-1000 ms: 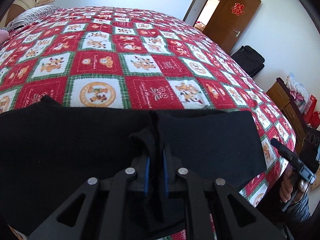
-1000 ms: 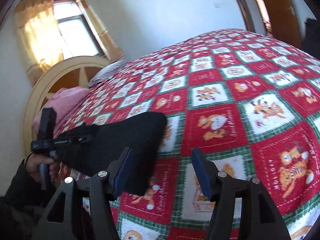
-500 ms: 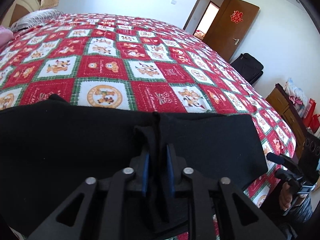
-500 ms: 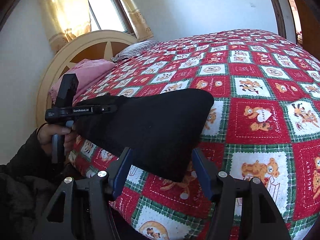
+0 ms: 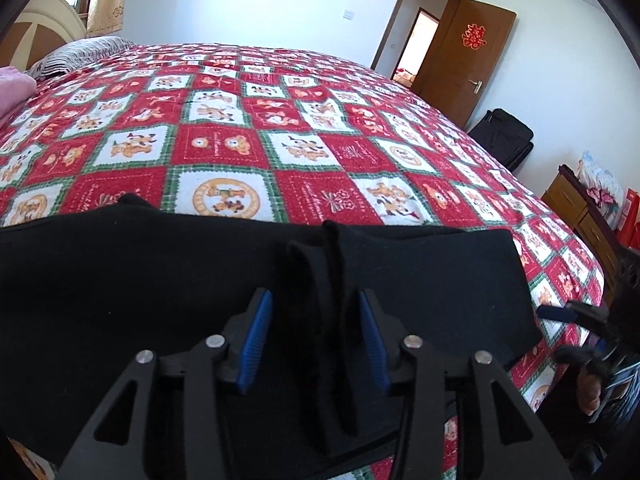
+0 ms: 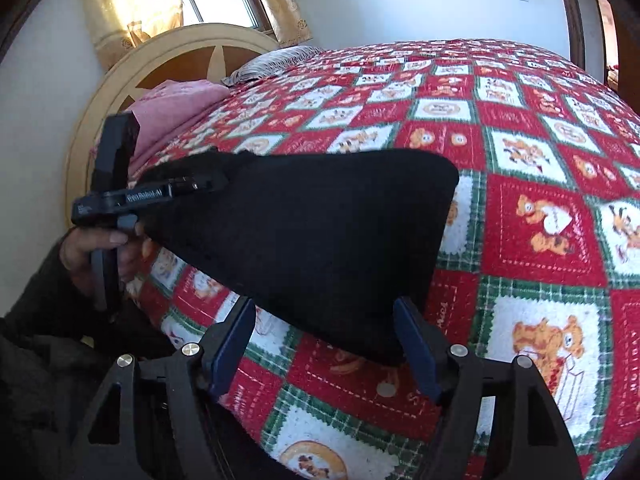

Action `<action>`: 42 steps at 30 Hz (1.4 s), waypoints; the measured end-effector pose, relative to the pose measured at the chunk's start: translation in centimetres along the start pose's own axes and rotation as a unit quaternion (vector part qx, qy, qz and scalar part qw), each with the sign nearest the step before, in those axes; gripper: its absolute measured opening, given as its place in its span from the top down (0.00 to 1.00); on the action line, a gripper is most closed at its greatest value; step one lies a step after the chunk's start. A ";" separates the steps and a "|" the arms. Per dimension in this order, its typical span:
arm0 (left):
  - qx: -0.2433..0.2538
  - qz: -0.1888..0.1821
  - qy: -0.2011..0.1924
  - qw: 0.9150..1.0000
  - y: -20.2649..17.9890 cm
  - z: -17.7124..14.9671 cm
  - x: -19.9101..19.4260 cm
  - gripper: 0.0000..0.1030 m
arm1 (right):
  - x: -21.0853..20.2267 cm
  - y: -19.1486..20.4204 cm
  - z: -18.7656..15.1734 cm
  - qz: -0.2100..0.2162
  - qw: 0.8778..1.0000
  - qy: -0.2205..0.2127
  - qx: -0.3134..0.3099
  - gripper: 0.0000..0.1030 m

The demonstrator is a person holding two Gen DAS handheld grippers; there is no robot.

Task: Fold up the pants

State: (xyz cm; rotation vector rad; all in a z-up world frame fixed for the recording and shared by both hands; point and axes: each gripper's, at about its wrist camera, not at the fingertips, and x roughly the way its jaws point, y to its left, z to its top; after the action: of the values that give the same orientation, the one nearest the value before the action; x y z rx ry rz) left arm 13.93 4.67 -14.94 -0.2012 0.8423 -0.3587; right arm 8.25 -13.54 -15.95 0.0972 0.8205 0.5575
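Black pants [image 5: 420,280] lie folded along the near edge of the bed. My left gripper [image 5: 316,316] is open, its blue pads apart on either side of a raised pleat of the pants' near edge [image 5: 332,280]. The cloth no longer looks pinched. In the right wrist view the pants [image 6: 320,232] lie across the bed's corner. My right gripper [image 6: 326,332] is open, with its pads either side of the pants' near corner, not closed on it. The left gripper [image 6: 120,200] shows there at the pants' far end.
The red, white and green patchwork quilt [image 5: 320,140] covers the whole bed. Pink bedding [image 6: 176,108] and a striped pillow [image 6: 276,60] lie by the headboard [image 6: 168,60]. A wooden door [image 5: 464,56], a black bag [image 5: 504,140] and a wooden cabinet [image 5: 576,208] stand past the bed.
My left gripper has opened and let go of the pleat it pinched. My right gripper has moved from the bare quilt to the pants' near corner, still open.
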 end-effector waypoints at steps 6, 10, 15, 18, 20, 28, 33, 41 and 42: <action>0.013 0.007 -0.002 1.000 -0.3 -0.2 -0.2 0.43 | 1.8 -0.7 4.5 -0.014 1.000 -0.011 -0.011 0.30; 0.019 0.013 -0.002 1.000 -0.4 -0.5 -0.2 0.39 | 5.8 -5.0 5.6 -0.030 0.997 0.041 0.064 0.30; 0.025 0.027 -0.004 0.999 -0.6 -0.6 -0.6 0.29 | 4.7 -5.4 6.3 -0.020 0.995 0.017 0.091 0.30; 0.023 0.035 -0.006 0.999 -0.4 -0.7 -0.7 0.27 | 3.7 -3.3 5.9 -0.020 0.997 0.006 0.070 0.30; 0.024 0.038 -0.004 0.999 -0.3 -0.7 -0.7 0.27 | 3.4 -1.4 5.5 0.013 0.999 -0.002 0.051 0.30; 0.018 0.035 -0.003 0.999 0.4 -1.0 -0.7 0.25 | 7.6 4.6 1.6 0.030 0.996 0.058 -0.061 0.29; 0.017 0.036 -0.003 0.999 0.4 -1.0 -0.7 0.25 | 7.4 4.9 1.7 0.036 0.995 0.068 -0.066 0.29; 0.016 0.043 -0.005 0.999 0.7 -1.0 -1.4 0.24 | 6.7 6.6 3.9 0.069 0.994 0.029 -0.074 0.29; 0.016 0.045 -0.006 0.999 0.8 -1.0 -1.5 0.24 | 7.0 7.0 4.1 0.069 0.994 0.030 -0.079 0.29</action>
State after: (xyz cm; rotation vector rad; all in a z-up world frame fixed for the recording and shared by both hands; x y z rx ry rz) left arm 12.50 5.94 -14.80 -0.1359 0.8312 -0.2863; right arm 11.97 -3.51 -15.74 -0.0072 0.8288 0.7567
